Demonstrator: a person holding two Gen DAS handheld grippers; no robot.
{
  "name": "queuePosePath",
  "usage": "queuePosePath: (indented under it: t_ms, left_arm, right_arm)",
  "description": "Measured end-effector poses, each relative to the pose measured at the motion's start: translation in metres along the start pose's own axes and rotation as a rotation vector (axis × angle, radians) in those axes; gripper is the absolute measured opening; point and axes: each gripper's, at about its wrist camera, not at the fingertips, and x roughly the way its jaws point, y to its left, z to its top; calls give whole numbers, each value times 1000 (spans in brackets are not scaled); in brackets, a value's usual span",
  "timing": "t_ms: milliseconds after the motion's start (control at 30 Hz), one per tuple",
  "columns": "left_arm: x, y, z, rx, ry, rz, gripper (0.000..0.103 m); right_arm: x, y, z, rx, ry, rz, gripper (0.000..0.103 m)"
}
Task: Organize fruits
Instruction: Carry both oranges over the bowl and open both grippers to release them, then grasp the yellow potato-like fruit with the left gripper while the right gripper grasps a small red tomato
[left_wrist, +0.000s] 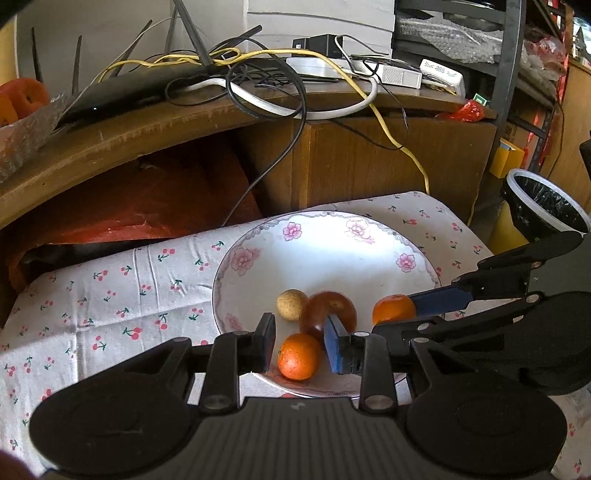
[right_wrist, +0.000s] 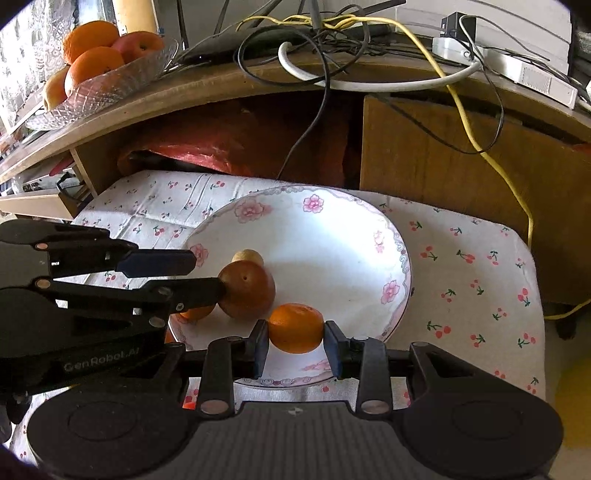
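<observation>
— Right wrist view: where's the fruit?
— On the floral plate. The right gripper jaws grasp one tangerine.
— And the left gripper?
— Jaws released, straddling another tangerine.

Black tool, blue pads, silver screws

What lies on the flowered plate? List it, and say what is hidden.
The flowered plate holds a brown round fruit, a small tan fruit behind it, and two mandarins. The left gripper's fingers cover most of one mandarin in the right wrist view.
</observation>
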Motion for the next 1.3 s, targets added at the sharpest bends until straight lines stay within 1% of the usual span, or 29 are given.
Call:
queuePosePath:
  t_ms: [233,600,733,1000,1133,1300]
  left_arm:
    - [-2,0,1,-4,0,10,39]
    - [-18,4,5,-21,-24,22,39]
    - [-27,2,3,-10,-21,27,39]
    - [-54,2,-18,3,18,52,39]
    - [-70,6,-35,-16,42,80,40]
    - [-80,11,-59,-34,87,114,40]
  right_arm:
    - [-3,-3,1,4,-19,-8,39]
    - [-17,-1,2,4,-47,10,39]
    - [-24,1,0,-2,-53,22,39]
    - [-37,14,-11,-38,-31,82,39]
    - [-39,22,-20,-65,-13,103,39]
    - [-37,31,-28,-94,16,123,39]
